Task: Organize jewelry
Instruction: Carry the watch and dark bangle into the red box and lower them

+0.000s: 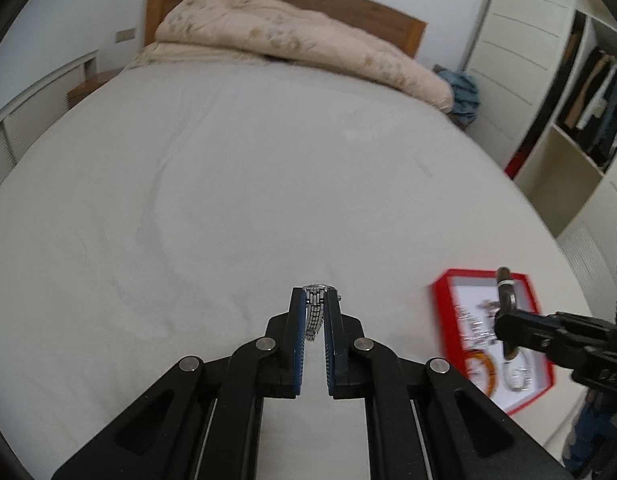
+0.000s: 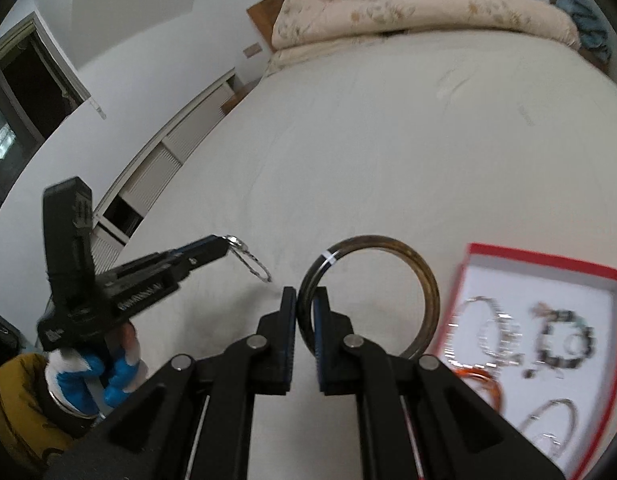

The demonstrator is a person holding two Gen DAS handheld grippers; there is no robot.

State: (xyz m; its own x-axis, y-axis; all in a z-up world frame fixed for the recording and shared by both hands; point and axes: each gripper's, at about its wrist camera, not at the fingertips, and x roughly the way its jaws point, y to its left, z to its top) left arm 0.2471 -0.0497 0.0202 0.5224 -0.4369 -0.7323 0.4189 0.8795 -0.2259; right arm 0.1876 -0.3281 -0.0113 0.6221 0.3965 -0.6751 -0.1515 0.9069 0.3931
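My left gripper (image 1: 313, 297) is shut on a silver link bracelet (image 1: 314, 312) and holds it above the white bed; in the right wrist view that bracelet (image 2: 254, 262) hangs from the left gripper (image 2: 224, 245). My right gripper (image 2: 306, 300) is shut on a dark round bangle (image 2: 426, 280) with a white band, held upright just left of the red jewelry box (image 2: 544, 262). In the left wrist view the bangle (image 1: 506, 292) sits over the box (image 1: 440, 308). The box holds several bracelets, including an orange bangle (image 2: 484, 384) and a dark beaded one (image 2: 564, 340).
The white bed sheet (image 1: 248, 200) fills both views. A folded beige quilt (image 1: 288, 36) lies against the wooden headboard (image 1: 388, 12). A wardrobe with hanging clothes (image 1: 588, 112) stands to the right. Low white cabinets (image 2: 168, 168) run along the left wall.
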